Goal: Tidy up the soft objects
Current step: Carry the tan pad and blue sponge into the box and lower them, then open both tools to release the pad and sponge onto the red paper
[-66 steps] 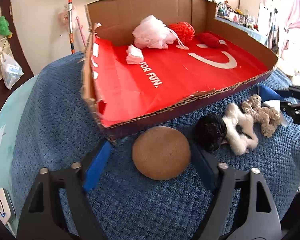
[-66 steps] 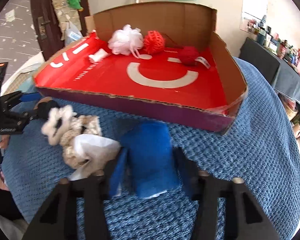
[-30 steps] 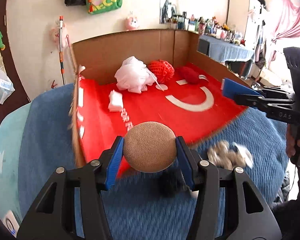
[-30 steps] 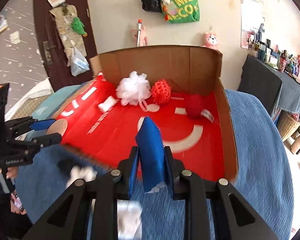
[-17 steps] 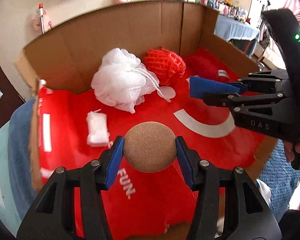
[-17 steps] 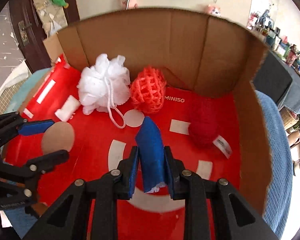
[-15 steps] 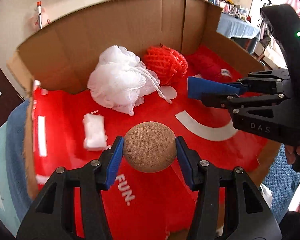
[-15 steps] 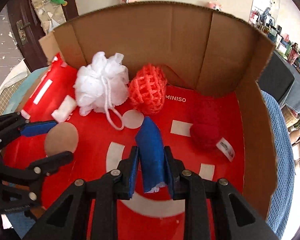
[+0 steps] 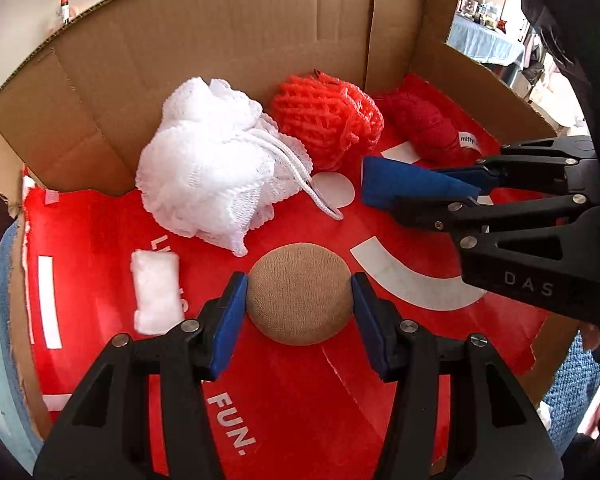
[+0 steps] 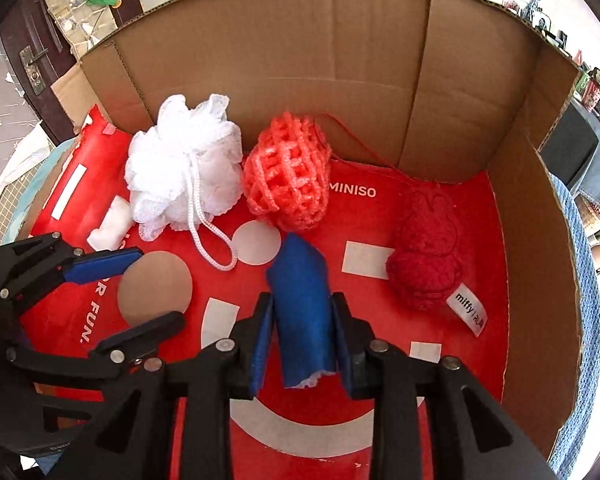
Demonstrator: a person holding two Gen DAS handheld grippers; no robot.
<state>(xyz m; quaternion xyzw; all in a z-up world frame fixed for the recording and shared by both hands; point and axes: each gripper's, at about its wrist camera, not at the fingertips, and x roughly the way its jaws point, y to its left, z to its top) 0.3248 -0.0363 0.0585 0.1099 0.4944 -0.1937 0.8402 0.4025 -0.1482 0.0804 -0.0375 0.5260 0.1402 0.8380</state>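
My left gripper (image 9: pixel 299 298) is shut on a round tan puff (image 9: pixel 300 292) and holds it over the red floor of the cardboard box (image 9: pixel 228 36). My right gripper (image 10: pixel 300 320) is shut on a folded blue sponge cloth (image 10: pixel 302 308) over the box middle; it also shows in the left wrist view (image 9: pixel 412 186). In the box lie a white mesh pouf (image 9: pixel 216 168), an orange net ball (image 9: pixel 326 124), a red knitted toy (image 9: pixel 424 128) and a small white pad (image 9: pixel 156 292).
The box's cardboard walls (image 10: pixel 340 40) rise at the back and right. The two grippers are close together inside it. The blue knitted blanket (image 9: pixel 568 392) shows beyond the box's right front corner.
Both grippers have moved deeper into the box and lower, each still holding its object. The pouf, net ball and red toy look closer.
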